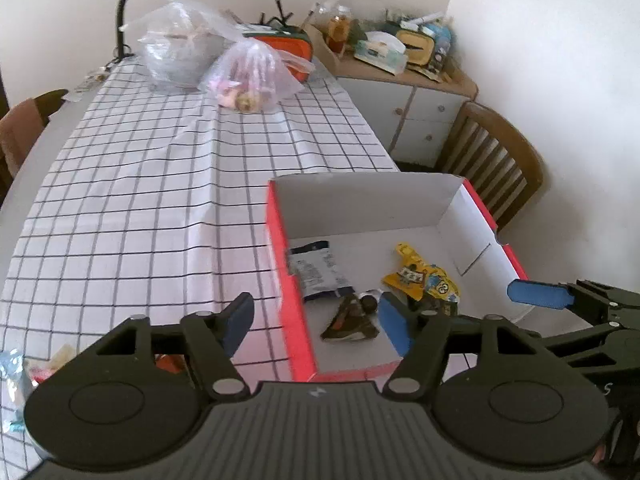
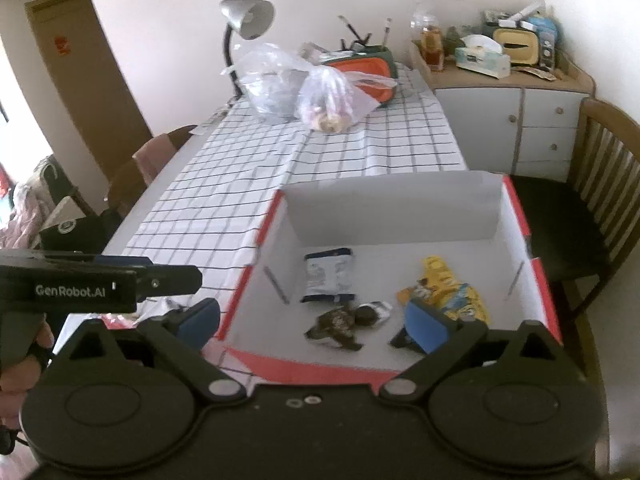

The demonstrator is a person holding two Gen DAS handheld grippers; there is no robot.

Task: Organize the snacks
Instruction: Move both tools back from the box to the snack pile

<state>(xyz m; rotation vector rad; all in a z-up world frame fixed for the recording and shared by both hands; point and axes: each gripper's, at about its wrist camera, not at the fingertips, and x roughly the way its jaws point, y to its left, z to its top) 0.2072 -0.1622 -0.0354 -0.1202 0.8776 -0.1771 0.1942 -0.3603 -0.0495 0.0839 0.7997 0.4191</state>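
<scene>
Both tools are hanging released over the near edge of the red box [image 2: 536, 280] at the bench's near right corner. The left tool [image 1: 316, 322] and right tool [image 2: 316, 322] are gripping nothing. Blue packet [image 2: 328, 280], yellow packet [image 2: 448, 288] and dark wrappers [image 2: 340, 326] are lying inside the box. Loose snacks [image 1: 16, 364] are waiting at the bench's near left edge, nearer the left tool, which is angling downward.

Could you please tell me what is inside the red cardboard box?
Inside the red cardboard box: a dark-blue-and-white packet, a yellow wrapper and a brown crumpled wrapper. The right gripper's blue fingers cover part of the floor.
</scene>
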